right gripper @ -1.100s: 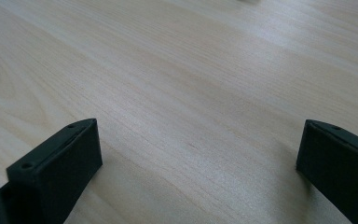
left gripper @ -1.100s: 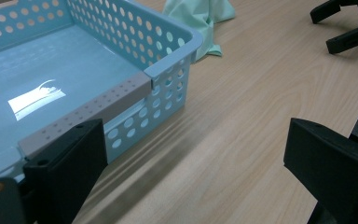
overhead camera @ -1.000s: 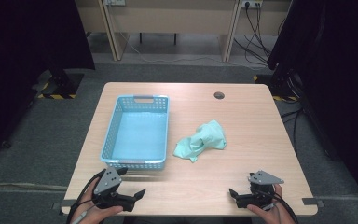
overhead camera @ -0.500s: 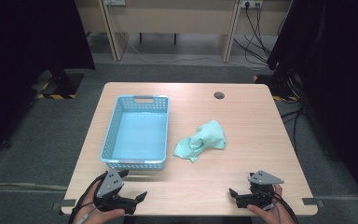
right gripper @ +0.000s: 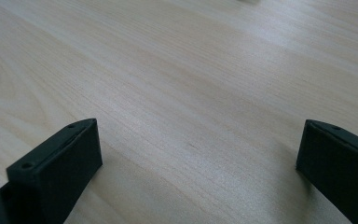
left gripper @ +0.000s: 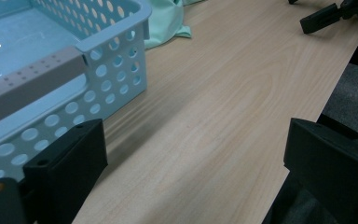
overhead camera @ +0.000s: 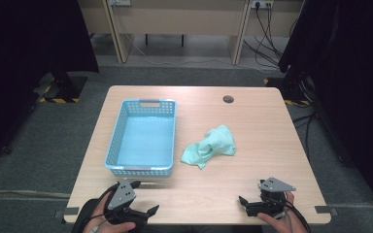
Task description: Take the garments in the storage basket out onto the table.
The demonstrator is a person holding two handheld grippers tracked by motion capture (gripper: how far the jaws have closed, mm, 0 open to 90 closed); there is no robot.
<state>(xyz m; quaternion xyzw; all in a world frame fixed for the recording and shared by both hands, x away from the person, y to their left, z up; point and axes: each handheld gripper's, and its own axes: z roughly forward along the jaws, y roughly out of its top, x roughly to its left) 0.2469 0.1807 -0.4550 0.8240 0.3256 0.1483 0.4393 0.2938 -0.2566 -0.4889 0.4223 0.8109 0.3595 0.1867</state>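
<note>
Over the last second almost nothing has moved: both hands sit at the near edge of the table (overhead camera: 281, 145) as before, and the cloth (overhead camera: 210, 146) and basket (overhead camera: 144, 137) lie where they were; only the left gripper (overhead camera: 138, 200) seems to have shifted slightly. That suggests the work, most likely getting the cloth into the basket, has not begun. The left gripper's jaws stand wide apart with nothing between them, and the right gripper (overhead camera: 246, 204) is likewise spread and empty over bare wood. The cloth lies crumpled ahead of both grippers, between them and nearer the right one, well apart from either, just beside the basket's right wall. The left gripper view shows what the high view cannot: the basket's near corner (left gripper: 116, 60) sits close in front of its left jaw, with the cloth's edge (left gripper: 165, 23) peeking out past it. The right gripper view gives only the wood grain ahead of its jaws.
</note>
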